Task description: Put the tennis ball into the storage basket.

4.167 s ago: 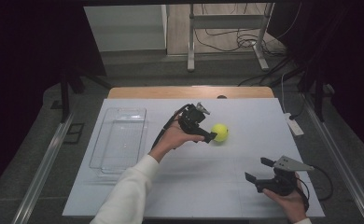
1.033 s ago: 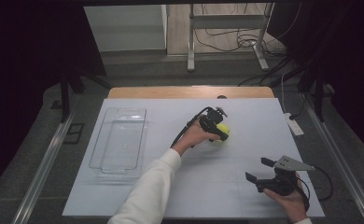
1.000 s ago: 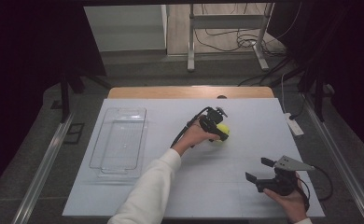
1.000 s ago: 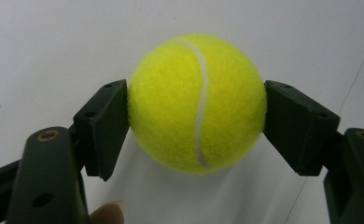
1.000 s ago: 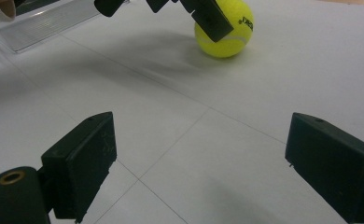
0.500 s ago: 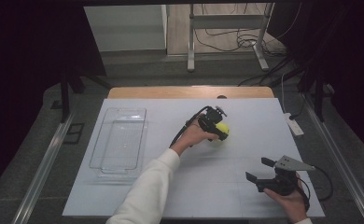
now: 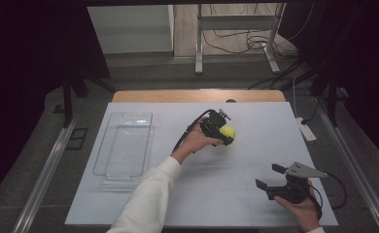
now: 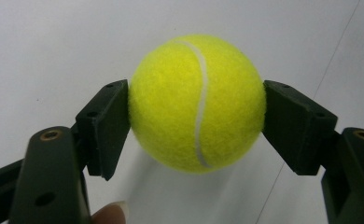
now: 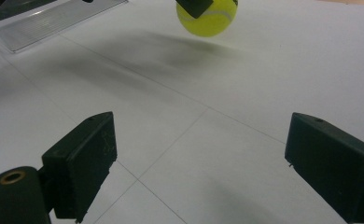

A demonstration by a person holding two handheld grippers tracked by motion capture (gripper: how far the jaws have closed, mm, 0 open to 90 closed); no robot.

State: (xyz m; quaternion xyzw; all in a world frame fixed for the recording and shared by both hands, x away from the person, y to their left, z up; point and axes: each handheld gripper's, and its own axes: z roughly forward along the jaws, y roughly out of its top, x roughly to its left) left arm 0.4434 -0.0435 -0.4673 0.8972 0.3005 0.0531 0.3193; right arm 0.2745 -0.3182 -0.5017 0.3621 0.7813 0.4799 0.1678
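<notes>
1. The left gripper squeezes the tennis ball between its two pads, near the middle of the table, closer to the far edge.
2. The ball hangs just above the table.
3. Keep the squeeze steady and carry it slowly toward the clear tray by the left edge.
4. The right gripper rests wide open and empty near the right front corner.
</notes>
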